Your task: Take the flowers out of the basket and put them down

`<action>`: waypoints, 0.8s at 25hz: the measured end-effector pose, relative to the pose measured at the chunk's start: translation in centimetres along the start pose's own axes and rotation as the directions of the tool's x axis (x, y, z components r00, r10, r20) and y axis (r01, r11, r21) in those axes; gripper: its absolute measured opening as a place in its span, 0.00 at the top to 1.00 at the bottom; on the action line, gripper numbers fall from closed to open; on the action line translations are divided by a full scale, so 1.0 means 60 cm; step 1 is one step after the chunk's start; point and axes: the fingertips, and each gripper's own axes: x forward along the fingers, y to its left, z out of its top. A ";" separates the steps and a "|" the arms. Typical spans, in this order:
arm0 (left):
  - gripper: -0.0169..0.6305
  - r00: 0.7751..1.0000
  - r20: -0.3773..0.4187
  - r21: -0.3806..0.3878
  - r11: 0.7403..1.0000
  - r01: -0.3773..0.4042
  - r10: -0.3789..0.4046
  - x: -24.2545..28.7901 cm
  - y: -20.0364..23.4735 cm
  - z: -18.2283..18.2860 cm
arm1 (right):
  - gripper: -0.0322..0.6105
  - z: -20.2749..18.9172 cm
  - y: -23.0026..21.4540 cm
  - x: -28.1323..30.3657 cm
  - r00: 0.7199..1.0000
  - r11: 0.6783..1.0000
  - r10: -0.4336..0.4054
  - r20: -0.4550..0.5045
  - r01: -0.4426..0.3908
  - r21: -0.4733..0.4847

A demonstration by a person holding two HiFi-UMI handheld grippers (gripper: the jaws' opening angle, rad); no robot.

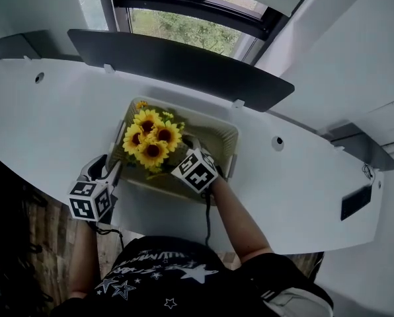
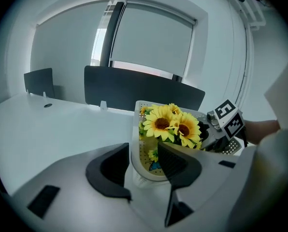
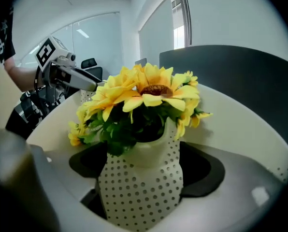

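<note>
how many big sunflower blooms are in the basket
4, bunched at the basket's left end: top bloom, left bloom, right bloom, nearest bloom. Smaller ones may be hidden.

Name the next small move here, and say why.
Probably close the left gripper on the basket wall to steady it. Its jaws stand open astride that wall, and the flowers sit inside the basket, ungripped.

This looks like an office: a long white curved desk [image 1: 51, 124] with round cable holes [image 1: 278, 140] and dark divider screens [image 1: 184, 68] along its back edge stands below a window [image 1: 184, 28] with a grey roller blind [image 2: 153, 42].
</note>
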 end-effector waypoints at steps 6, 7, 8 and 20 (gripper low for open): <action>0.71 0.999 -0.034 0.013 1.000 -0.017 0.017 0.009 0.000 -0.008 | 0.24 -0.014 -0.010 0.023 0.999 0.999 -0.009 -0.038 0.008 -0.031; 0.71 0.999 -0.039 0.017 1.000 -0.017 0.018 0.010 0.000 -0.009 | 0.24 -0.017 -0.010 0.028 0.999 0.999 -0.006 -0.045 0.004 -0.038; 0.71 0.999 -0.042 0.018 1.000 -0.017 0.017 0.011 0.001 -0.010 | 0.24 -0.019 -0.011 0.033 0.999 0.999 -0.004 -0.053 0.001 -0.051; 0.74 0.999 -0.030 -0.013 0.999 -0.042 0.042 0.010 0.002 -0.011 | 0.11 0.013 -0.010 0.081 0.998 0.999 -0.040 0.044 0.040 -0.006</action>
